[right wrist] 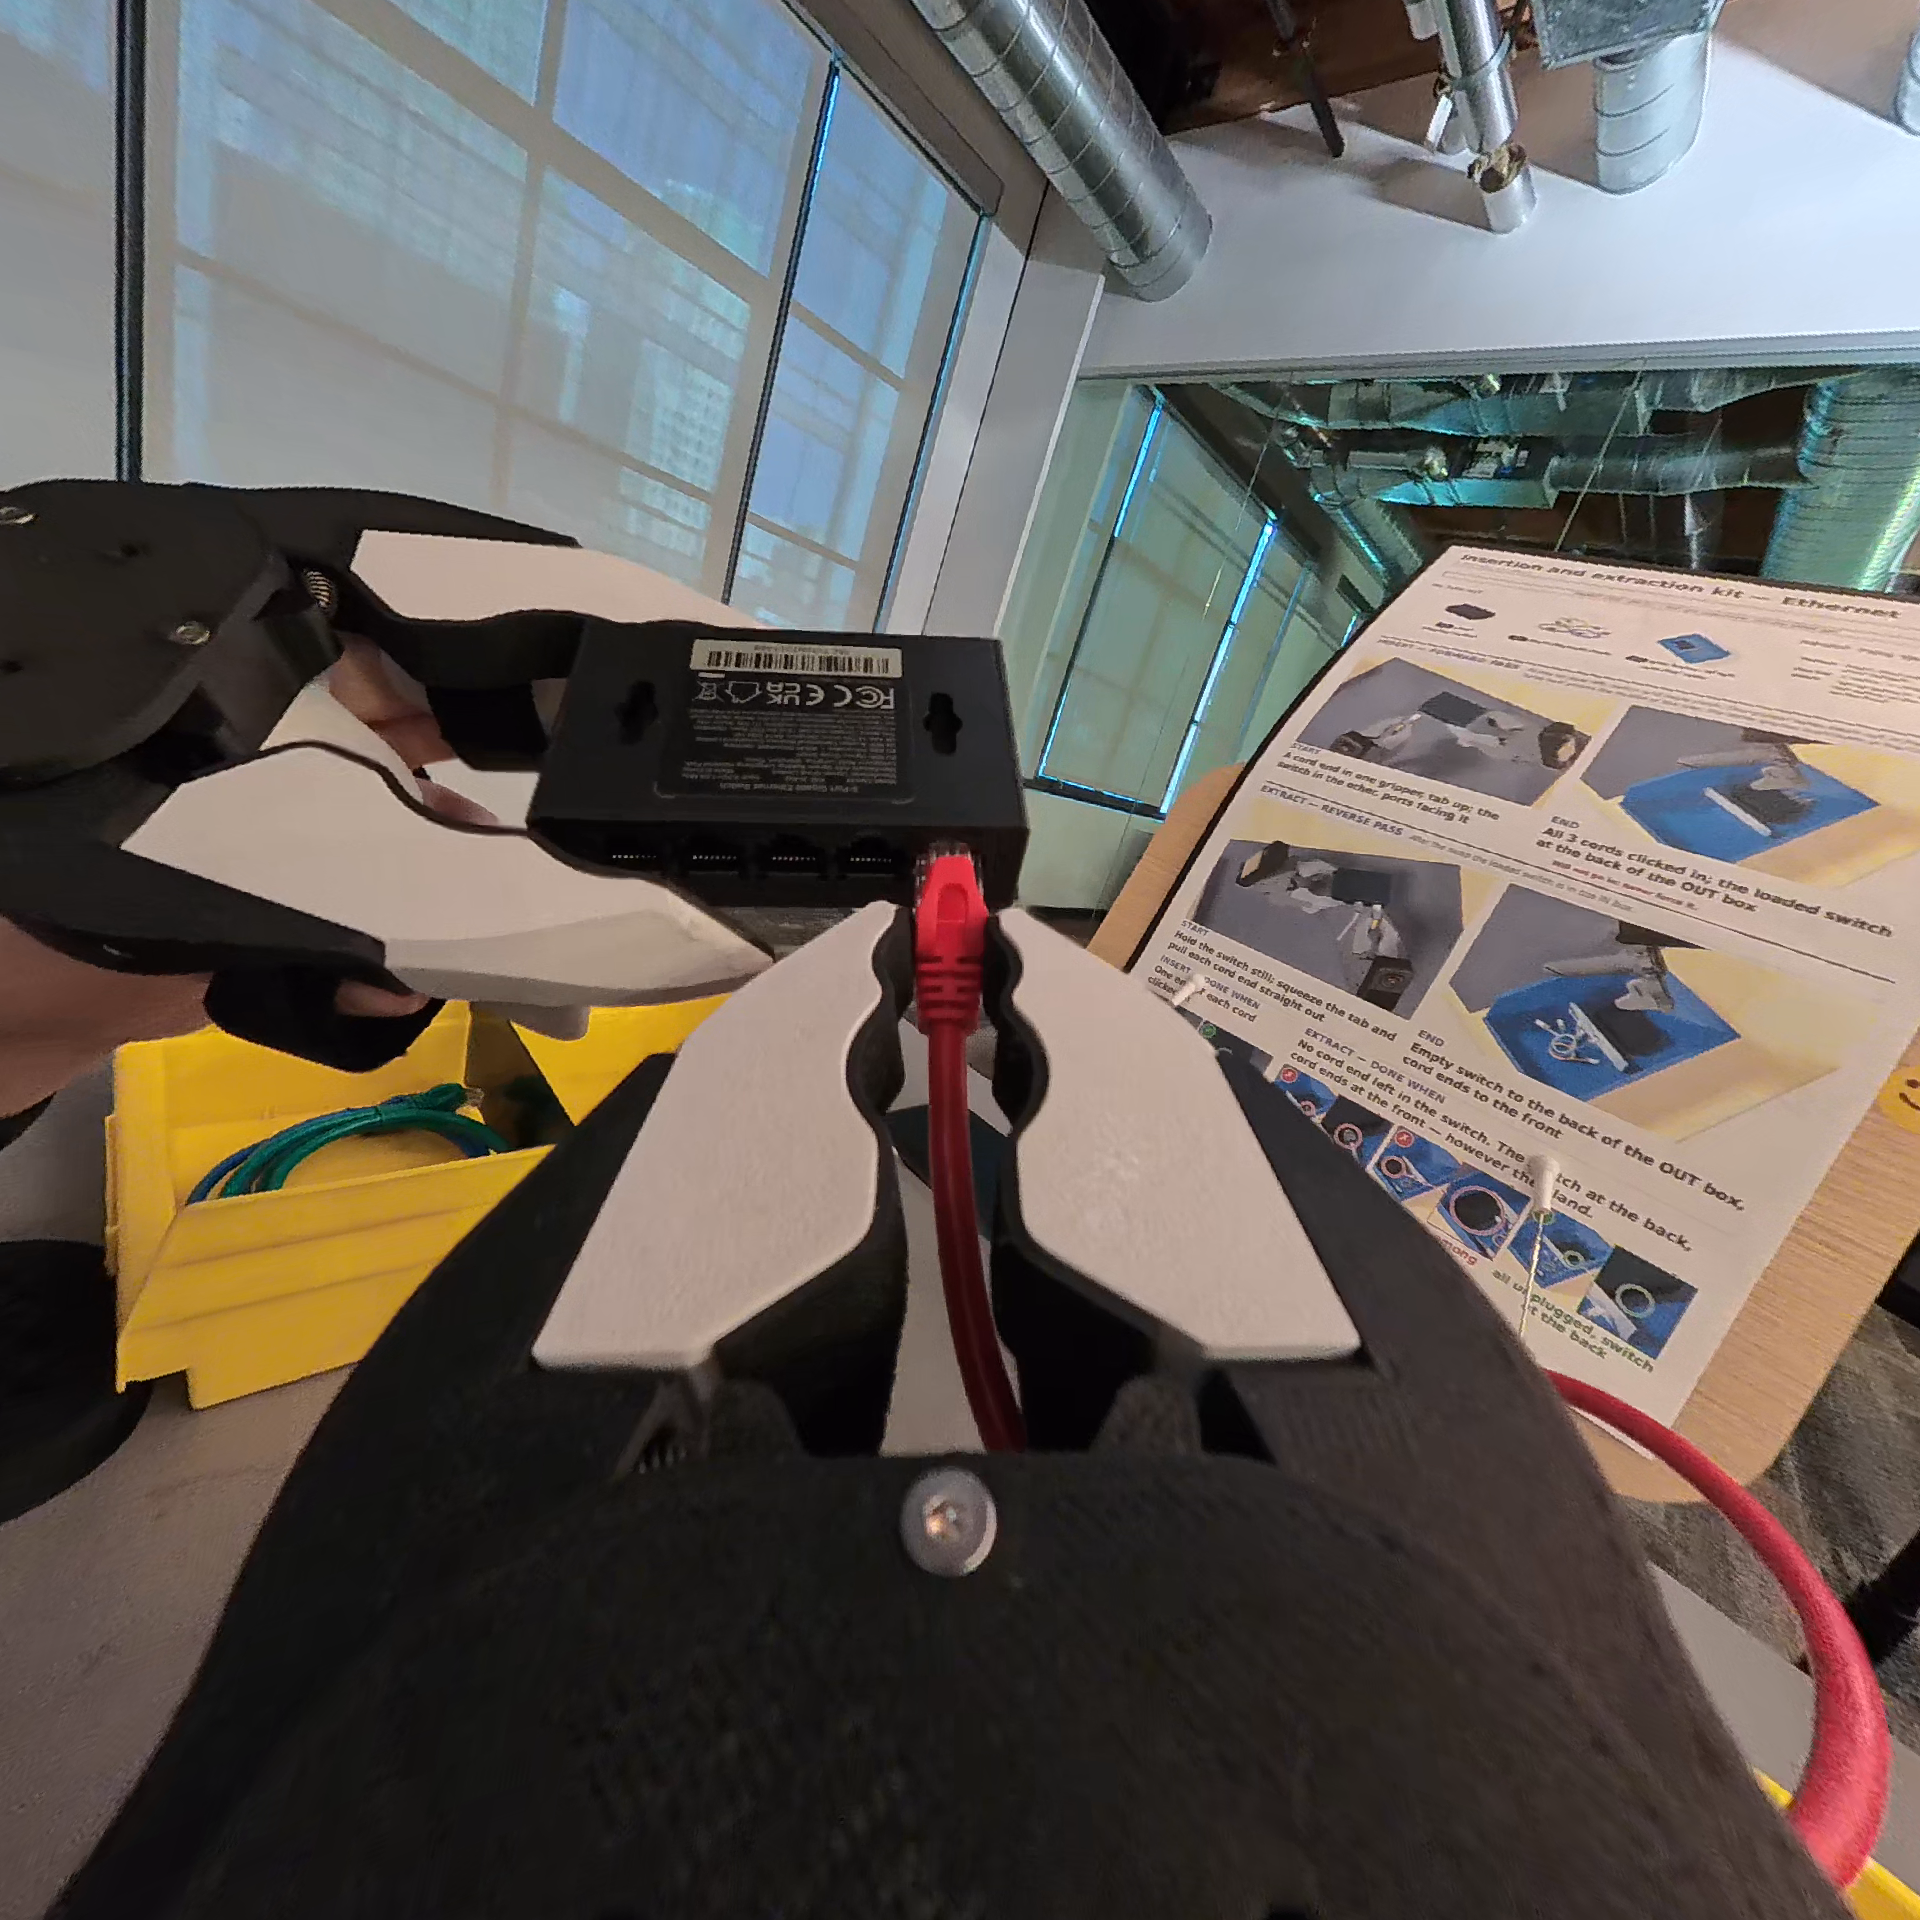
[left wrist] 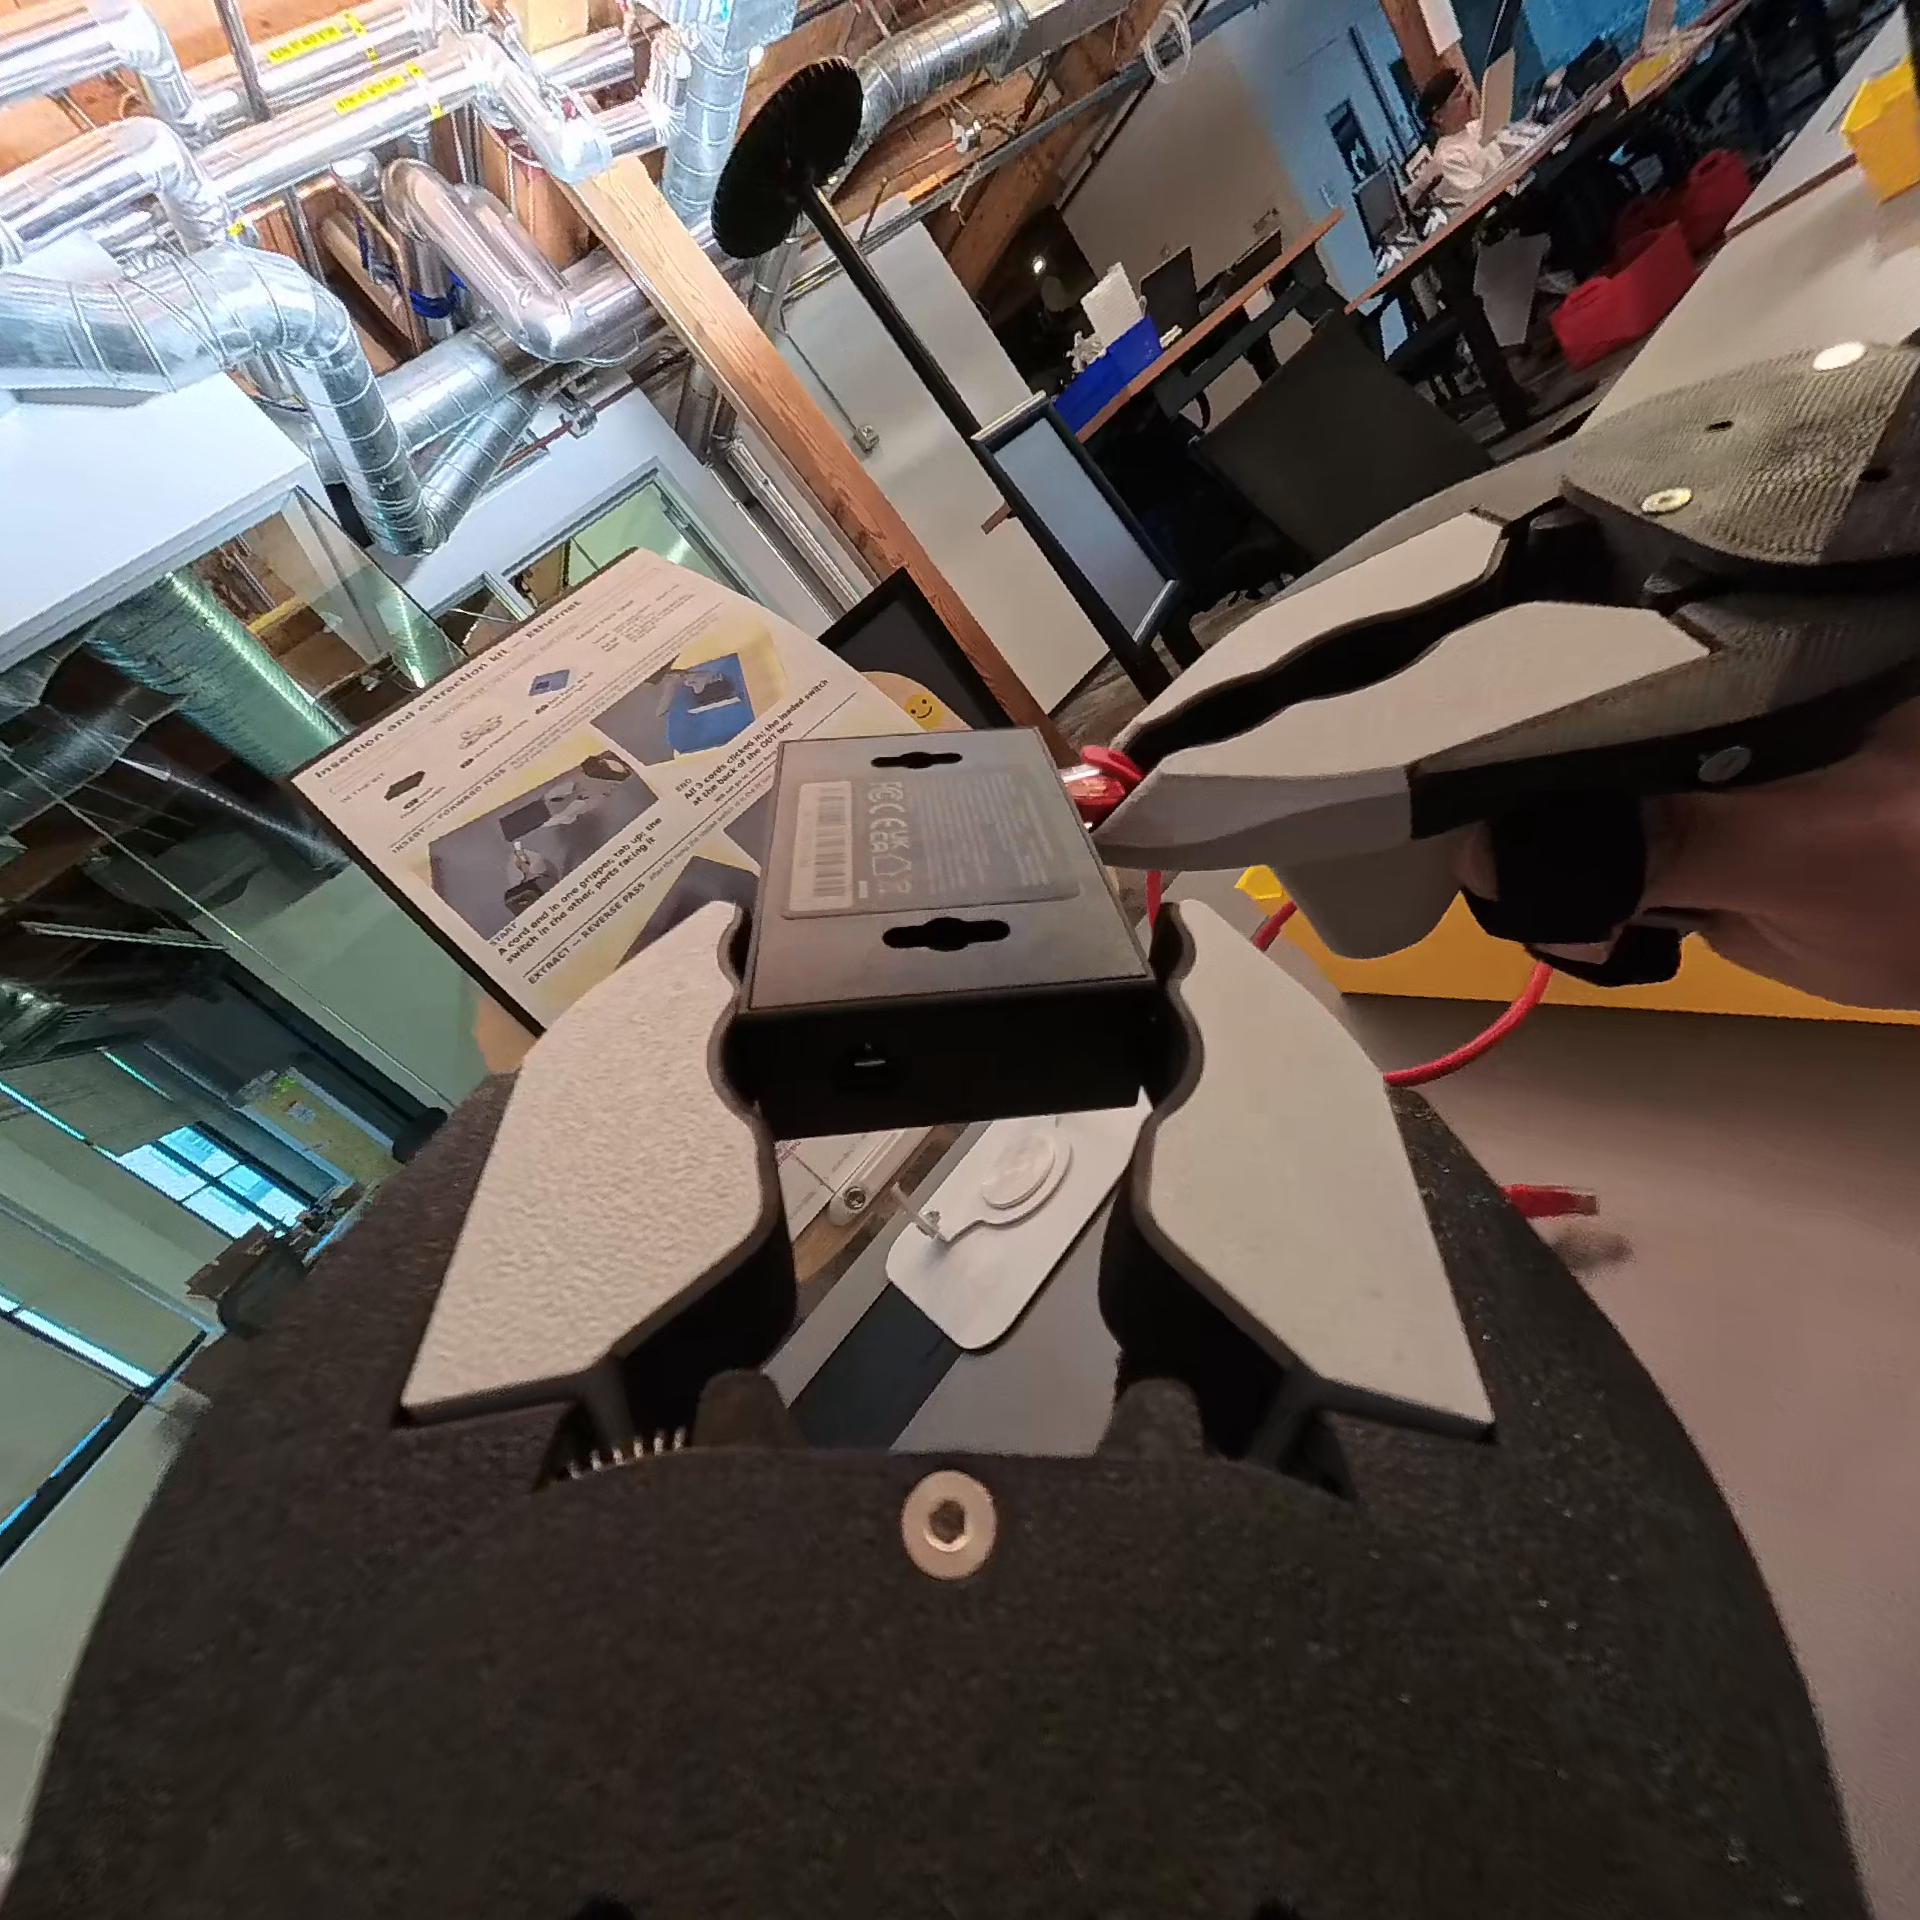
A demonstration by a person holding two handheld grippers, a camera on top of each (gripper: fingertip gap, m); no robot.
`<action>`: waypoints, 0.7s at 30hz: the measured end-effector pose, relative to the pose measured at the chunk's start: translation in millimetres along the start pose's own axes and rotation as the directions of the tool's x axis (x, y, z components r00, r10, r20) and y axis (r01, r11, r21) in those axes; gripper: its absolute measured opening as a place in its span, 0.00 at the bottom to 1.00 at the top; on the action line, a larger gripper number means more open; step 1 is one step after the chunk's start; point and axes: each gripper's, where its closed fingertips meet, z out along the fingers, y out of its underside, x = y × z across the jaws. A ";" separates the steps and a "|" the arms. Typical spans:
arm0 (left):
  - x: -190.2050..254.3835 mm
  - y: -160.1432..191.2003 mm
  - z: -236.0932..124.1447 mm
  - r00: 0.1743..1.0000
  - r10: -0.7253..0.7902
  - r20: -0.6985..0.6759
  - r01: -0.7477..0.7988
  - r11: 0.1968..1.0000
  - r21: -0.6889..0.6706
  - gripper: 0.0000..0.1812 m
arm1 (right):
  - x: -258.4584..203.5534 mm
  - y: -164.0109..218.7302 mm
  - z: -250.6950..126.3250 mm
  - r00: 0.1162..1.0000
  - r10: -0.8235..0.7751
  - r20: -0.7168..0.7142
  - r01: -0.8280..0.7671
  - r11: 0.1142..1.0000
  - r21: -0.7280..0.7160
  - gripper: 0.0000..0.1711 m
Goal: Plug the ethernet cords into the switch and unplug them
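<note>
A: What could go wrong here?

B: The left gripper (left wrist: 951, 997) is clamped on the switch (left wrist: 935, 894), holding it in the air above the surface (left wrist: 1714, 1195) with its label side up. If that grip slips or the switch tilts, the plug could jam. To the right of the switch, the right gripper (right wrist: 948, 940) pinches the red cord (right wrist: 961, 1195) just behind its plug. A crooked pull or push might bend the clip.

A: How does the switch look?

B: It is a flat black box. Four ports sit empty left of the red plug, which is in the rightmost port. I can't tell if it's clicked home.
</note>
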 end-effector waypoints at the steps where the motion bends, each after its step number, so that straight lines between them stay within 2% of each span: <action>1: 0.0 0.8 0.0 1.000 0.013 0.002 -0.013 1.000 -0.005 0.40 | 0.1 0.8 0.4 1.000 -0.002 -0.001 0.002 1.000 -0.009 0.08; 5: 1.1 5.2 0.2 0.999 0.043 -0.006 -0.043 0.998 -0.038 0.40 | 0.3 6.8 2.3 1.000 0.017 0.004 -0.017 0.998 -0.054 0.08; 8: 5.3 6.8 -0.6 0.998 0.001 -0.058 -0.004 0.999 -0.047 0.38 | 2.3 9.3 2.4 1.000 0.023 -0.005 -0.024 0.998 -0.063 0.08; 15: 4.6 -6.1 0.6 0.999 -0.049 -0.014 0.049 0.998 0.033 0.38 | 5.9 -1.2 -0.4 1.000 0.008 0.008 -0.007 1.000 -0.026 0.08; 19: -0.2 -8.3 1.0 0.997 -0.053 0.053 0.050 0.996 0.069 0.38 | 9.0 -8.2 -3.6 0.999 -0.038 -0.037 0.037 0.999 -0.019 0.08; 21: -12.4 -12.7 -3.8 0.988 -0.064 0.139 0.047 0.991 0.122 0.35 | 7.7 -9.3 -3.9 0.999 -0.033 -0.038 0.033 0.999 -0.015 0.08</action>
